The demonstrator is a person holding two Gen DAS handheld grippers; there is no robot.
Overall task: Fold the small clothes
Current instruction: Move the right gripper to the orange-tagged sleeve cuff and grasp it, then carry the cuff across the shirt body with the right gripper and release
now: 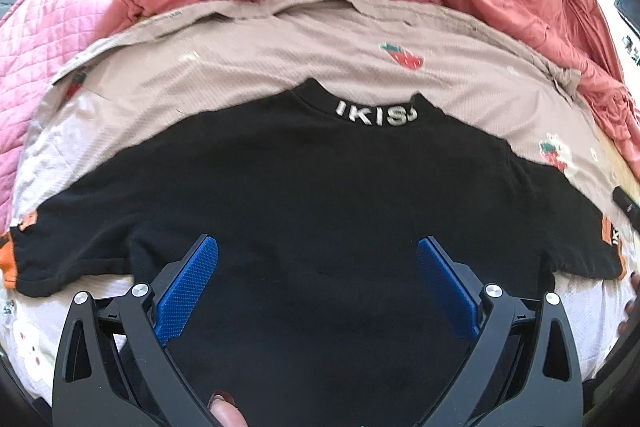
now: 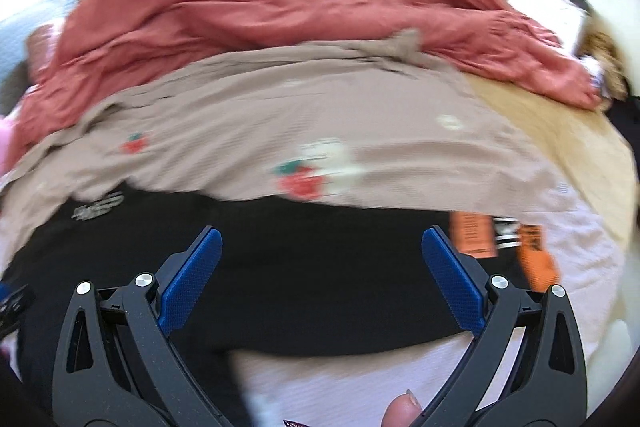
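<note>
Both grippers, left gripper [image 1: 318,253] and right gripper [image 2: 322,245], gape wide over the black shirt [image 1: 304,187].

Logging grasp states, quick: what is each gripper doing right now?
Left gripper: open, holding nothing, over the black T-shirt.
Right gripper: open, holding nothing, over the same shirt's sleeve end.

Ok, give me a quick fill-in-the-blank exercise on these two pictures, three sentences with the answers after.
1. The T-shirt spread flat under the left gripper is ____ in colour.
2. The beige cloth beneath it is printed with red ____.
3. Both the left gripper and the right gripper have their jaws ____, holding nothing.

Missing words: black; strawberries; open
</note>
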